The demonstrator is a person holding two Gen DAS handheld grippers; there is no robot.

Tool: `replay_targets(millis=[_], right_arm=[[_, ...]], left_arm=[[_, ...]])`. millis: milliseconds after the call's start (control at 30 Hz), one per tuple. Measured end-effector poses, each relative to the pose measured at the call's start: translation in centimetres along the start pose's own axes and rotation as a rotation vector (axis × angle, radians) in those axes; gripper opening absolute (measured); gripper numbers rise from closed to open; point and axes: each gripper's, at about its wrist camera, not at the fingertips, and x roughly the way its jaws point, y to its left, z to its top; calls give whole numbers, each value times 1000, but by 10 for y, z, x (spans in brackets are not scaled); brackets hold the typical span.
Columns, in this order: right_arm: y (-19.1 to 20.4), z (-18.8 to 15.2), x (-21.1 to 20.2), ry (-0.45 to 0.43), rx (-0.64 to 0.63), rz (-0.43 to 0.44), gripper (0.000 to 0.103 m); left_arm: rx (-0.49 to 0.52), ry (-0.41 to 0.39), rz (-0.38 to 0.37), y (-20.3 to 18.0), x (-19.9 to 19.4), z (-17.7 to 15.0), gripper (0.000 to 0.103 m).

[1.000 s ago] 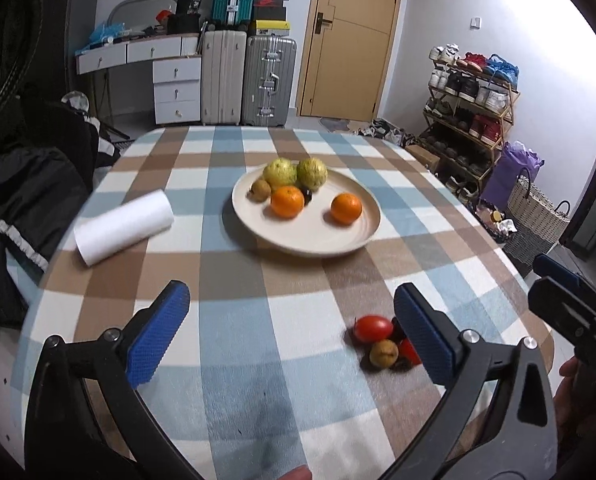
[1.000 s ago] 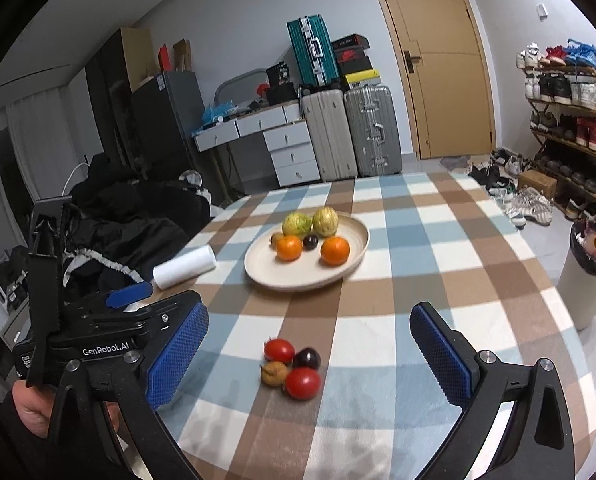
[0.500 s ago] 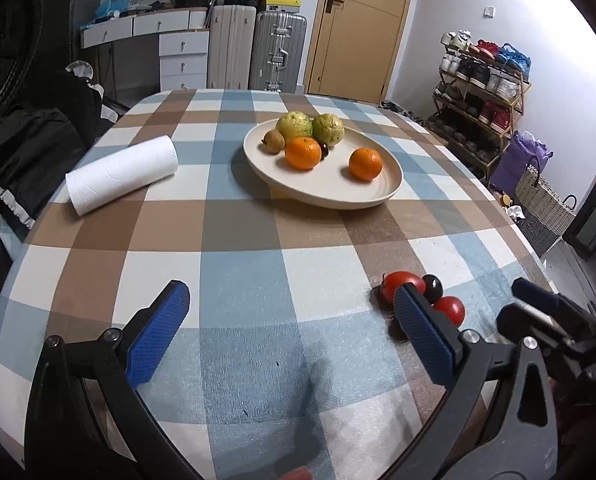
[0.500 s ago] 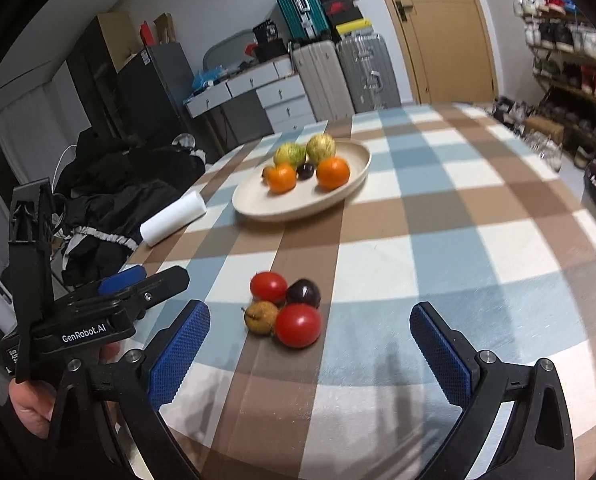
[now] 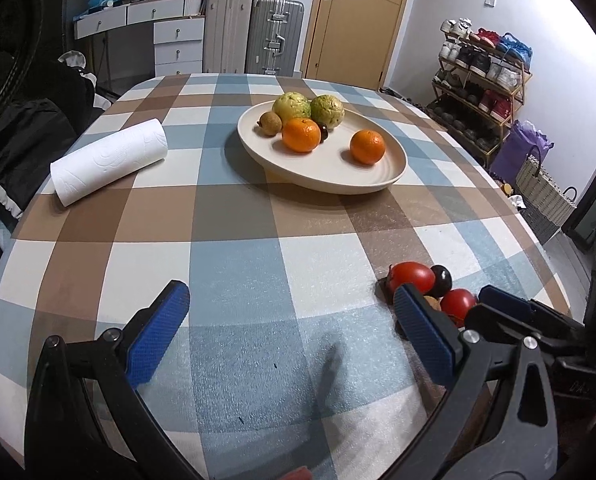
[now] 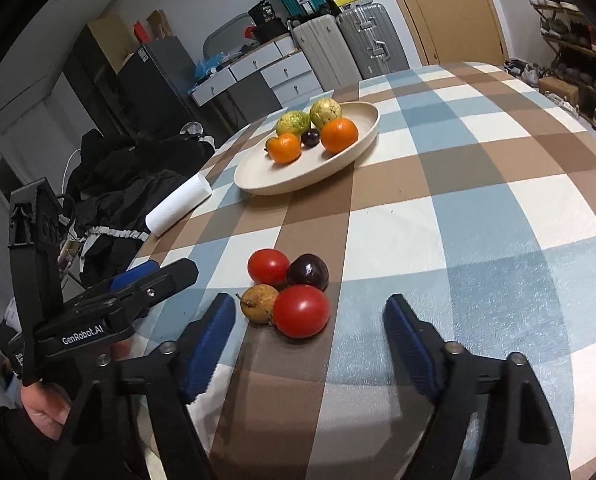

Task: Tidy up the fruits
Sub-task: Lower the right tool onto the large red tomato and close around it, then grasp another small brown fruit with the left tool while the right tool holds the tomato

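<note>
Blue-padded right gripper gapes wide, holding nothing.

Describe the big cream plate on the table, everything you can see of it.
The cream plate is a wide, shallow oval dish with a low raised rim, matte and ceramic-looking, with faint concentric rings inside. It sits upright on the checked tablecloth, towards the far side, right of the paper towel roll and apart from it. It holds two oranges, two green-yellow fruits, a small brown fruit and a dark one, clustered at its far half; the near half is bare. Neither gripper touches it.
</note>
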Motion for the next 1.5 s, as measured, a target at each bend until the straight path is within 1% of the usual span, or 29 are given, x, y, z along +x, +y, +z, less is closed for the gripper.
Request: replay_targets(millis=[100, 133, 167, 200, 267, 367, 600, 900, 1000, 1100, 1167, 1300, 1400, 1500], right_arm=[[0, 1, 4, 16, 0, 28, 67], [1, 1, 5, 21, -4, 31, 58], [1, 1, 6, 29, -9, 33, 52], [2, 1, 7, 30, -13, 27, 50], [3, 0, 7, 36, -17, 28, 39], [3, -1, 8, 37, -12, 42, 32], [-1, -2, -2, -4, 1, 53, 31], [-5, 0, -12, -38, 13, 58, 31], [-10, 0, -15, -44, 32, 58, 31], [-20, 1, -17, -41, 77, 58, 31], [-26, 2, -21, -51, 95, 51, 31], [-32, 4, -30, -74, 102, 41, 31], [-35, 3, -34, -84, 99, 30, 31], [-35, 3, -36, -85, 92, 35, 31]], left_arm=[[0, 8, -1, -1, 4, 2, 102], [0, 8, 0, -1, 3, 2, 102], [0, 8, 2, -2, 4, 2, 102], [1, 6, 1, -2, 4, 4, 102], [6, 2, 2, -3, 4, 5, 102], [15, -1, 8, -4, 3, 6, 102], [13, 5, -1, -5, 1, 7, 102], [34, 24, -59, -16, -2, 2, 102], [39, 45, -96, -21, 0, 0, 102], [29, 100, -196, -28, 6, -1, 102], [35, 128, -224, -33, 9, -2, 102], [71, 147, -229, -45, 15, -6, 102], [109, 169, -193, -54, 20, -7, 102], [120, 169, -210, -58, 22, -8, 101]])
